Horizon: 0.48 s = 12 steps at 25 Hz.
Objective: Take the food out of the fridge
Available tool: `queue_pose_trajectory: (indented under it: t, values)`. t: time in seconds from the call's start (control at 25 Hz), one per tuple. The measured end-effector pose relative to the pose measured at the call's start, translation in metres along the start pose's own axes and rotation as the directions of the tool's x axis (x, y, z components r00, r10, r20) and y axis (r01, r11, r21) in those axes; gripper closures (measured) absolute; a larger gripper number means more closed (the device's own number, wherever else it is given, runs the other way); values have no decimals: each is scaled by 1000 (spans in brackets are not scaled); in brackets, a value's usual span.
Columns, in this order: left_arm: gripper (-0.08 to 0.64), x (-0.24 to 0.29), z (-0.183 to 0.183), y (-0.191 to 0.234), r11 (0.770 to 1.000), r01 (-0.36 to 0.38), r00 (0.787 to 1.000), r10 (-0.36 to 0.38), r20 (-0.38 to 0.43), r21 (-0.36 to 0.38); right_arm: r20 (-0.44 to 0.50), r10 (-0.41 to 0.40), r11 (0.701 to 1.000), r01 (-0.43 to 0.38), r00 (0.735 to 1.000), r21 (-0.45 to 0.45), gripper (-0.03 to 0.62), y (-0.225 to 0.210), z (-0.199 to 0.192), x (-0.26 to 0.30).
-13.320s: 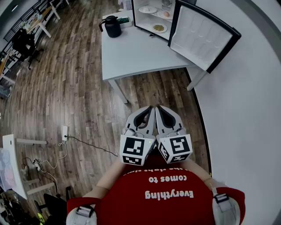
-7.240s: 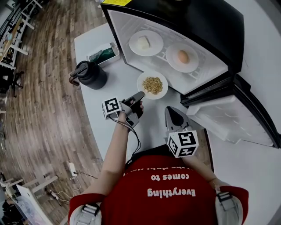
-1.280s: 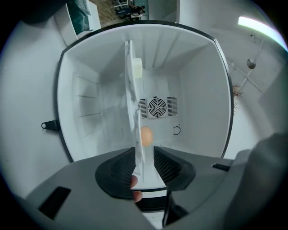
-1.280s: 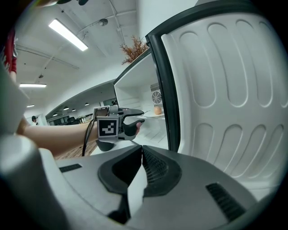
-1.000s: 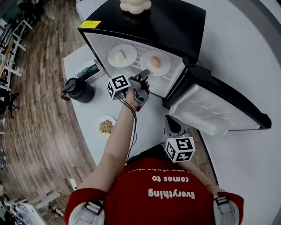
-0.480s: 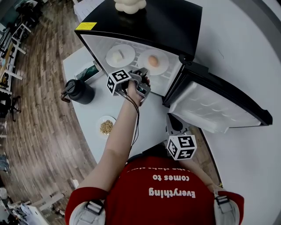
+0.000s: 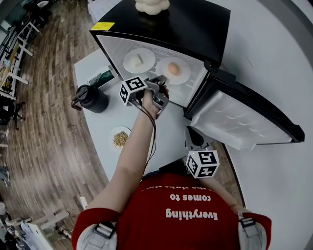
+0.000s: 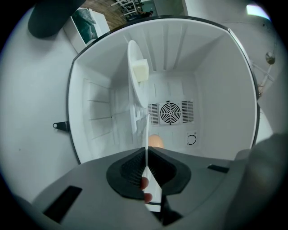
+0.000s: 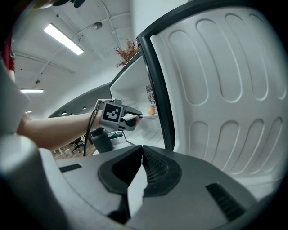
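Observation:
The small black fridge [image 7: 195, 24] stands open on the white table [image 7: 98, 127]. On its shelf sit a white plate [image 7: 183, 75] with an egg [image 7: 174, 69] and another plate [image 7: 132, 64] with a white cube [image 7: 140, 59]. My left gripper [image 7: 160, 81] reaches into the fridge. Its jaws are closing, and the pads press on the near rim of the egg plate [image 8: 147, 134]. The egg [image 8: 156, 141] shows just beyond the left gripper [image 8: 146, 157]. My right gripper [image 7: 194, 135] hangs shut and empty near the table's front edge, also seen in its own view [image 9: 141, 152].
A plate of grains [image 7: 119, 138] lies on the table to the left. A black kettle [image 7: 91, 99] and a flat green-printed box [image 7: 101, 77] stand further left. The fridge door [image 7: 244, 122] swings open to the right. A pale lumpy object [image 7: 151, 5] rests on the fridge top.
The left gripper's jaws have come together on the egg plate's rim, with the hand barely shifting. The right gripper has stayed put.

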<state>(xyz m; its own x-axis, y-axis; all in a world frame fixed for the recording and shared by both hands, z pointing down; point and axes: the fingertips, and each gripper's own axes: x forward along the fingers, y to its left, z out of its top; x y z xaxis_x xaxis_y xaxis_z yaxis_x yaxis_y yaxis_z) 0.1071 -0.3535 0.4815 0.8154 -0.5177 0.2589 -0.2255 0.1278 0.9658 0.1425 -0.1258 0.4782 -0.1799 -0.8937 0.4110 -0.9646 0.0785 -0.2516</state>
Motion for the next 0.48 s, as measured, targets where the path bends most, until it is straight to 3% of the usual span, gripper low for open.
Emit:
queue_pose_trajectory:
  t: [0.48]
  values:
    - [537, -54, -22, -10, 996, 88, 996, -87, -31, 22, -30, 63, 998, -63, 998, 3, 577, 20, -14, 0]
